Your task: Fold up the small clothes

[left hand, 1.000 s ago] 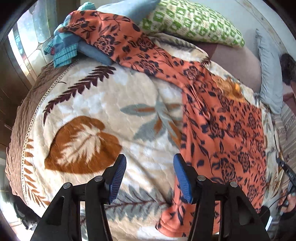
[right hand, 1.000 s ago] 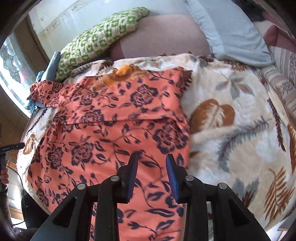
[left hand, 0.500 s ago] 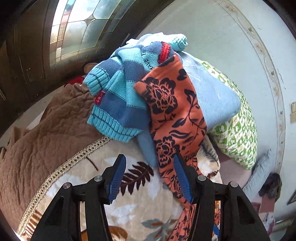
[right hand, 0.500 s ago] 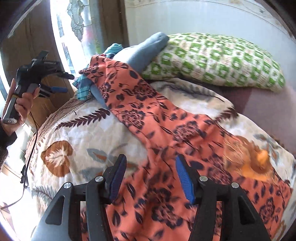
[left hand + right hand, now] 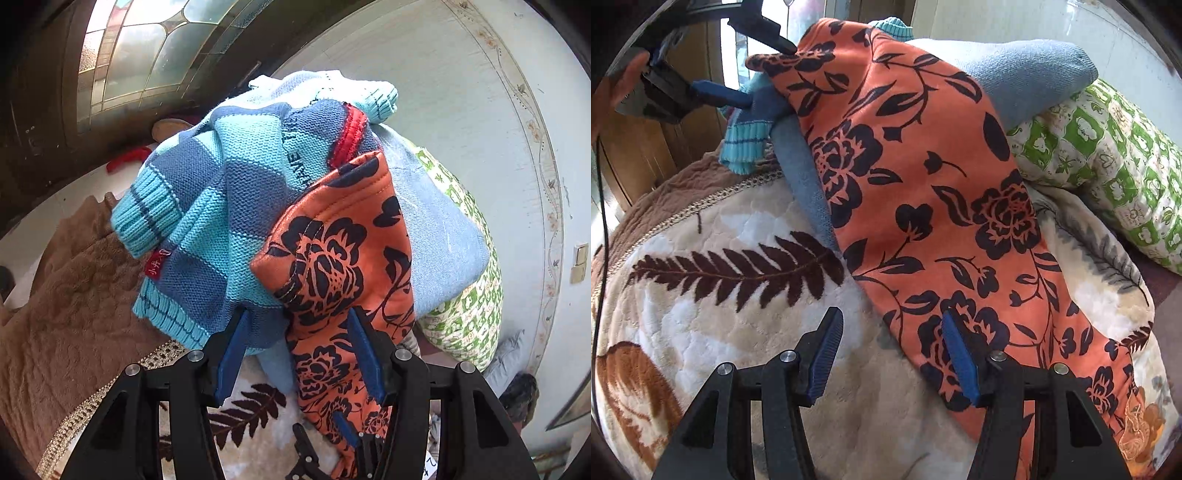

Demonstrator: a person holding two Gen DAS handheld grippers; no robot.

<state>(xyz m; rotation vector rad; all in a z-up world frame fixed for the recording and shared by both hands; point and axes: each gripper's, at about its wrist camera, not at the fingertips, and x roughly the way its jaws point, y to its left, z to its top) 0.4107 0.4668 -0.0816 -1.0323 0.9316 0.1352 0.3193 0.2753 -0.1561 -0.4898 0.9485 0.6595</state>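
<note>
My left gripper [image 5: 295, 332] stands about half open at the top end of the orange floral garment [image 5: 343, 266], its blue pads either side of the cloth's stitched tip and the hem of the striped blue knit sweater [image 5: 207, 206] — the pads are not pressing on either. From the right wrist view I see the same left gripper [image 5: 764, 70] up at the far corner, one finger above the orange tip and one blue finger below it against the sweater's ribbed cuff, with my left hand [image 5: 613, 92] around its handle.

The orange garment [image 5: 934, 206] runs as a long band from that pile down across the leaf-patterned blanket [image 5: 720, 314], draped over a light blue pillow [image 5: 1027, 77] that leans on a green-and-white patterned pillow [image 5: 1108, 155].

My right gripper [image 5: 890, 350] has just been opening and now stands about half open, low over the blanket at the garment's near edge. Its right pad is over the orange cloth, its left pad over bare blanket; the edge lies between them, unpinched.

A brown quilted border [image 5: 62, 295] edges the blanket beside the sweater, and a leaded glass window [image 5: 147, 48] stands behind the pile.
</note>
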